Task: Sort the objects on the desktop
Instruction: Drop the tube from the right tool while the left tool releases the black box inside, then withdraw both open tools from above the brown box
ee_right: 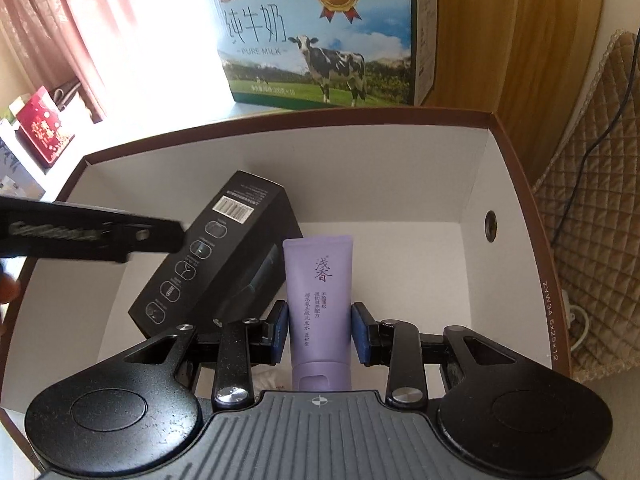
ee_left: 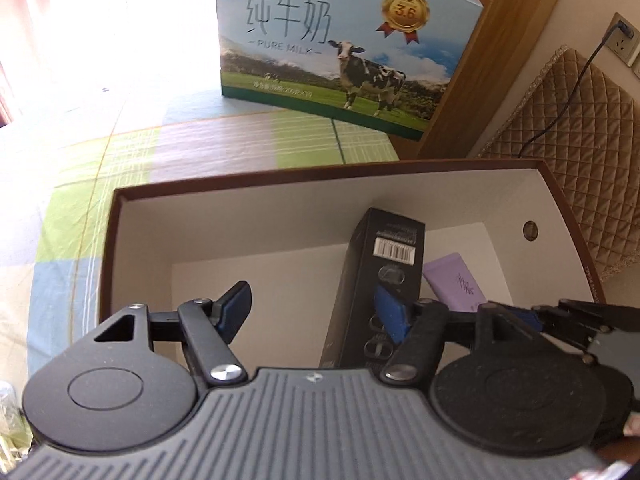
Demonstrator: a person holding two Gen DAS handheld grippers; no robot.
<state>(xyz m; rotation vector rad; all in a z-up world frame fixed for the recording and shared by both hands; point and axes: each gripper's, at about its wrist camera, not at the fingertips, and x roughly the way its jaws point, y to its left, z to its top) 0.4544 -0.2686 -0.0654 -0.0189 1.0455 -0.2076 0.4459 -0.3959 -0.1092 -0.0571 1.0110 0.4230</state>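
Note:
A large open box point(ee_left: 248, 182) point(ee_right: 280, 118) with a brown rim and white lining holds a black carton point(ee_left: 384, 280) point(ee_right: 224, 252) that leans on its end. Beside the carton is a purple tube point(ee_right: 320, 300) point(ee_left: 456, 284), cap towards the camera. My right gripper point(ee_right: 321, 333) is shut on the tube, its blue pads point(ee_right: 280, 332) pressing both sides, low inside the box. My left gripper point(ee_left: 313, 312) is open over the box's left half with nothing between its fingers. It shows as a black arm point(ee_right: 92, 236) in the right wrist view.
A pure milk carton with a cow picture point(ee_left: 340, 40) point(ee_right: 320, 40) stands behind the box on a checked cloth point(ee_left: 200, 148). A wooden panel point(ee_right: 500, 40) and a quilted brown cushion point(ee_left: 580, 152) are at the right. Small boxes point(ee_right: 44, 132) sit far left.

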